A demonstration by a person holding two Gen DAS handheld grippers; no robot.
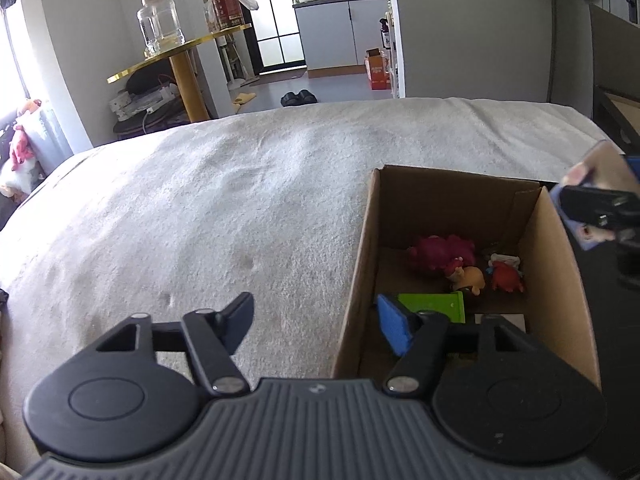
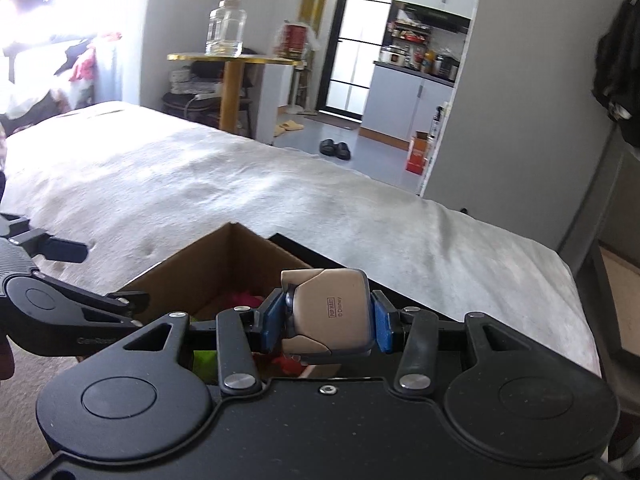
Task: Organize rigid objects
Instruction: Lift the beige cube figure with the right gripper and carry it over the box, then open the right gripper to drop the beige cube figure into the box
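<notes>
The right gripper [image 2: 325,322] pinches a beige toy figure base [image 2: 332,312] between its blue pads [image 2: 382,328]; the flat underside faces the camera and carries small printed marks. The toy hangs just above the near end of an open cardboard box [image 2: 208,268], which sits on a pale, fuzzy blanket [image 2: 280,192] covering the bed.

The left gripper [image 1: 320,320] stands spread with nothing between its fingers — its right finger [image 1: 394,326] reaches over the box's left wall [image 1: 362,256], its left finger over the blanket. No earlier picture is given, so only this stance can be told.

Inside the box lie a green flat piece [image 1: 434,304] near the front, then an orange-and-yellow figurine [image 1: 470,278], a small red figurine [image 1: 506,276] just to its right, and a dark pink plush-like toy [image 1: 442,254] at the far end. From the left view the right gripper and its toy show blurred at the right edge, beyond the box's right wall.

Farther off, past the bed — a gold round side table [image 2: 234,58] bears a clear glass jar [image 2: 225,32] and a red tin [image 2: 294,40]. Black slippers [image 2: 335,148] lie on the floor before a doorway to a kitchen.
</notes>
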